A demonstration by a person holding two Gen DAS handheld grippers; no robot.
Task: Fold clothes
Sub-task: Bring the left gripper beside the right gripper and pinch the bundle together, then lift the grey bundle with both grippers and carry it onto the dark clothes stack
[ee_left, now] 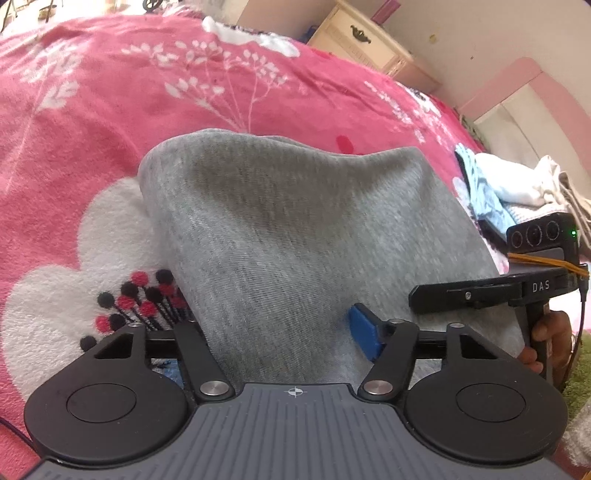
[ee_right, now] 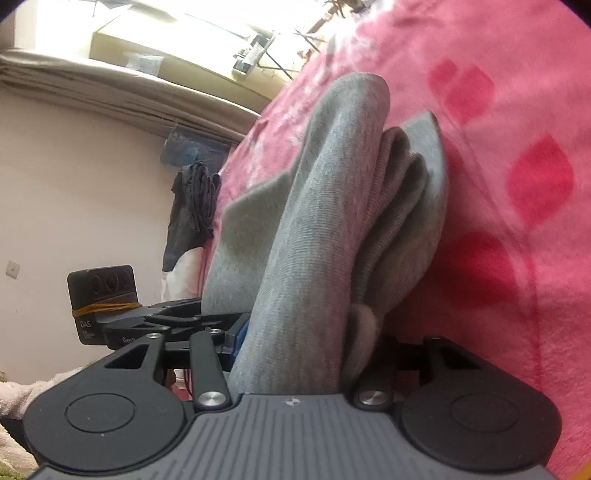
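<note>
A grey knit garment [ee_left: 280,206] lies on a pink floral blanket [ee_left: 110,110] and rises in a hump toward the camera. My left gripper [ee_left: 273,332] is shut on its near edge. One blue pad [ee_left: 364,336] presses on the cloth; the other finger is mostly buried under it. My right gripper [ee_left: 476,295] shows at the right, held by a hand [ee_left: 550,332]. In the right wrist view the grey garment [ee_right: 332,177] is bunched in thick folds and raised off the blanket [ee_right: 517,110]. My right gripper [ee_right: 306,339] is shut on that bunch. The left gripper [ee_right: 155,317] sits close at its left.
A pile of light blue and white clothes [ee_left: 517,184] sits at the bed's right edge. A cream drawer cabinet [ee_left: 362,40] stands beyond the bed, with a white cloth [ee_left: 251,35] at the far edge. A dark garment [ee_right: 192,206] hangs off the bed's side.
</note>
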